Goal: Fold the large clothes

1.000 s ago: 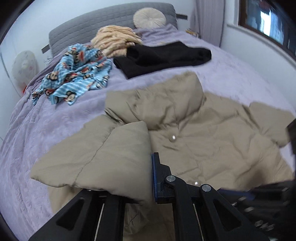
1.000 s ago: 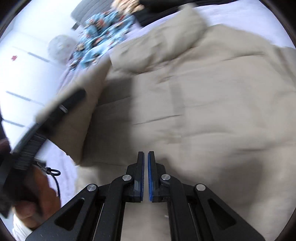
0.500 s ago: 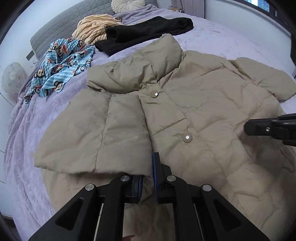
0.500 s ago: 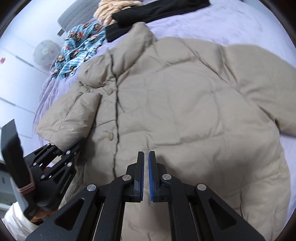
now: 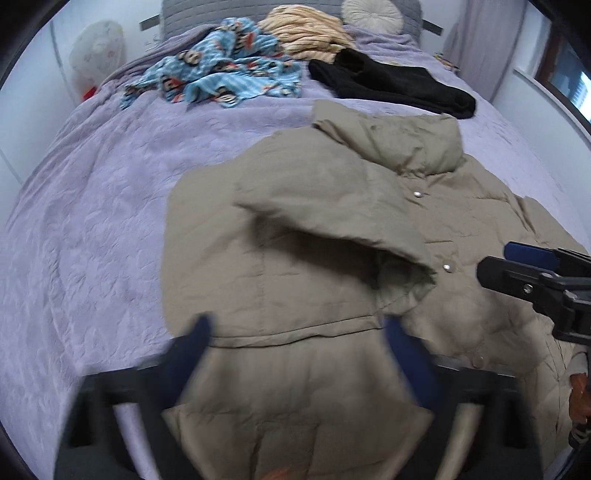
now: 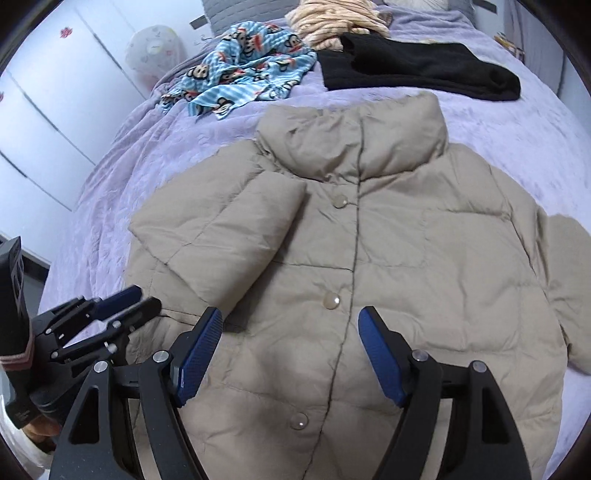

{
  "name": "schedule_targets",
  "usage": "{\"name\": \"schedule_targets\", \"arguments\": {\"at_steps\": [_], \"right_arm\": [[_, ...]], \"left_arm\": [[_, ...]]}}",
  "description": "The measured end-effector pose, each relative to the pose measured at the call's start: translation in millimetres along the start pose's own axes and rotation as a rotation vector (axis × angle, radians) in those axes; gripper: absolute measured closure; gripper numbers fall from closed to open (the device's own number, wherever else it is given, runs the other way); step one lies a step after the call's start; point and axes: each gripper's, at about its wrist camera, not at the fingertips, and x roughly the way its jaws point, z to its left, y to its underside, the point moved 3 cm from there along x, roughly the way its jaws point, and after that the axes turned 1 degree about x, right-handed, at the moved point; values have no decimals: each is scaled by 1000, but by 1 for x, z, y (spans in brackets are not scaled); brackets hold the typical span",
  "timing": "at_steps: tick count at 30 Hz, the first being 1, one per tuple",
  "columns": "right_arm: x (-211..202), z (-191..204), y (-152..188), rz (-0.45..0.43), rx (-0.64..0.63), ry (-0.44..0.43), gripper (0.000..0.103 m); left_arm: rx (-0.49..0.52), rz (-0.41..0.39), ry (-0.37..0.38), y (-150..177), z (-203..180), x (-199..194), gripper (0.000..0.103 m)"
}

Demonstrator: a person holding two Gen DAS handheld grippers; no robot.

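A beige puffer jacket (image 6: 388,258) lies front up on the purple bed, buttoned, collar at the far end. Its left sleeve (image 6: 229,236) is folded in over the chest; the right sleeve (image 6: 565,273) lies out to the side. The jacket also fills the left wrist view (image 5: 314,258). My left gripper (image 5: 295,339) is open and blurred, above the jacket's lower left part, holding nothing. It also shows in the right wrist view (image 6: 136,299). My right gripper (image 6: 291,332) is open over the jacket's front near the middle button. It shows in the left wrist view (image 5: 517,266).
A blue cartoon-print garment (image 6: 243,66), a black garment (image 6: 417,70) and a tan striped garment (image 6: 336,22) lie at the far end of the purple bedspread (image 5: 92,221). A grey headboard (image 5: 184,14) stands behind. White cupboard doors (image 6: 33,110) are on the left.
Both grippers have opened from shut. My left gripper has let go of the left sleeve, which now lies folded over the chest. Both have drawn back toward the jacket's hem.
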Motion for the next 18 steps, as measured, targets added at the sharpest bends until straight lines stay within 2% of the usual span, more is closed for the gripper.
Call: {"name": "schedule_targets", "arguments": {"at_steps": [3, 7, 10, 12, 15, 18], "right_arm": [[1, 29, -4, -22, -107, 32, 24], [16, 66, -4, -24, -251, 86, 23], [37, 92, -9, -16, -350, 135, 23], [51, 104, -17, -18, -393, 169, 24], [60, 106, -34, -57, -392, 203, 24], [49, 82, -55, -134, -279, 228, 24]], "left_arm": [[-52, 7, -33, 3, 24, 2, 1], [-132, -4, -132, 3, 61, 3, 1], [-237, 10, -132, -1, 97, 11, 1], [-303, 34, -75, -3, 116, 22, 1], [-378, 80, 83, -12, 131, 49, 1], [-437, 110, 220, -28, 136, 80, 1]]}}
